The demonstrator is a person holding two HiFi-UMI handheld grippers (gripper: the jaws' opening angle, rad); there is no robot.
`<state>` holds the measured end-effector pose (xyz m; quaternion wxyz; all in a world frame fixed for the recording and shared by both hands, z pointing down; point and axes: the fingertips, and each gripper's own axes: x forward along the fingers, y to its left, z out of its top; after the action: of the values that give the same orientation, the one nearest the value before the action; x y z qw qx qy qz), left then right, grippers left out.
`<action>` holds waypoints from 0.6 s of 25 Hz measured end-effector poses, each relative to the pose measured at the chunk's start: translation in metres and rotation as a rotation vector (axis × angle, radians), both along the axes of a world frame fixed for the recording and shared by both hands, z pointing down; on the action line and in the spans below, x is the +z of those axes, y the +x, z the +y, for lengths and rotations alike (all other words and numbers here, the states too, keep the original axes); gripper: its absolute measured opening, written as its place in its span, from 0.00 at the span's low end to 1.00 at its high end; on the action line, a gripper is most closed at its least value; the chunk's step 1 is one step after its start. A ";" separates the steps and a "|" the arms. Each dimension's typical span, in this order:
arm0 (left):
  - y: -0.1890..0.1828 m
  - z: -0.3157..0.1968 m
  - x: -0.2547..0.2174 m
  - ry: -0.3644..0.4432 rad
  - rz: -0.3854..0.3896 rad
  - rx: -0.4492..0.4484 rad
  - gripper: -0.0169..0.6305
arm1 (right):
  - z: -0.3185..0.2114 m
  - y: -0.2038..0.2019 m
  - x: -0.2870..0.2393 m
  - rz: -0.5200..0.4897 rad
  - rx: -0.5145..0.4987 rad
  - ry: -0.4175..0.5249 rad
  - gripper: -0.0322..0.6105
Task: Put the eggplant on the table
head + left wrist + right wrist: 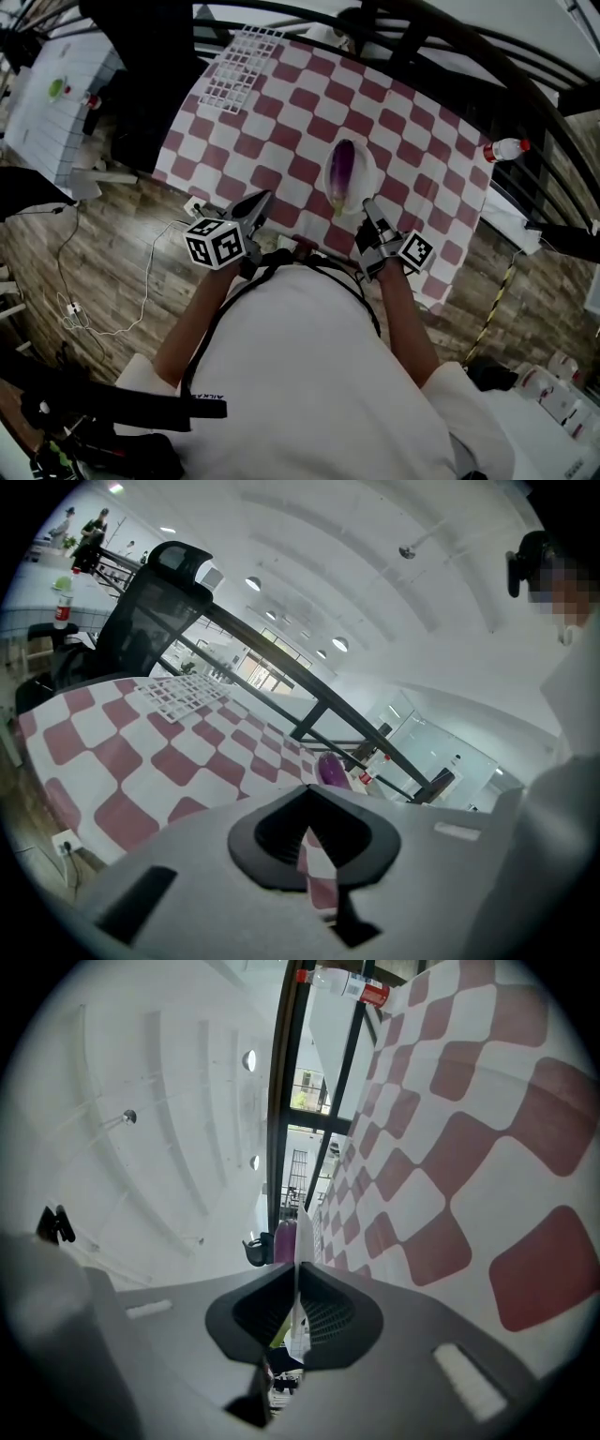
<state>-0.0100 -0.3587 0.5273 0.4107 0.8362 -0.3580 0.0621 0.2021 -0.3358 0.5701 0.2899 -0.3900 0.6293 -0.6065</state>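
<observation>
A purple eggplant (343,169) lies on a small white plate (365,165) on the red-and-white checked table (281,122). My right gripper (367,204) is at the plate's near right rim, and its jaws are shut on that rim. In the right gripper view the plate (303,1232) shows edge-on straight out of the right gripper (295,1266), with the eggplant (285,1239) just beyond. My left gripper (259,200) hangs shut and empty over the table's near edge, left of the plate. The left gripper view shows the left gripper (307,793) pointing along the cloth, with the eggplant (330,769) ahead.
A white wire rack (239,66) lies at the table's far left. A plastic bottle (506,148) with a red cap rests off the right side. A black chair (141,75) stands behind the left corner. Black rails (450,47) run along the far side. Cables (103,309) trail on the wooden floor.
</observation>
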 end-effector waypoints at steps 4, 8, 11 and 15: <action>-0.007 0.002 0.003 -0.003 -0.010 -0.021 0.03 | -0.005 -0.003 0.017 0.003 -0.024 0.011 0.09; -0.013 0.002 0.004 -0.003 -0.022 -0.037 0.03 | -0.010 -0.008 0.034 0.007 -0.046 0.005 0.09; -0.015 0.000 0.003 -0.001 -0.028 -0.044 0.03 | -0.014 -0.011 0.045 0.012 -0.063 -0.002 0.10; -0.019 0.001 0.003 -0.001 -0.037 -0.060 0.03 | -0.017 -0.014 0.059 0.022 -0.091 -0.015 0.10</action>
<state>-0.0289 -0.3582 0.5301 0.4062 0.8236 -0.3904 0.0653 0.1878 -0.3523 0.6295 0.2521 -0.3698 0.6451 -0.6193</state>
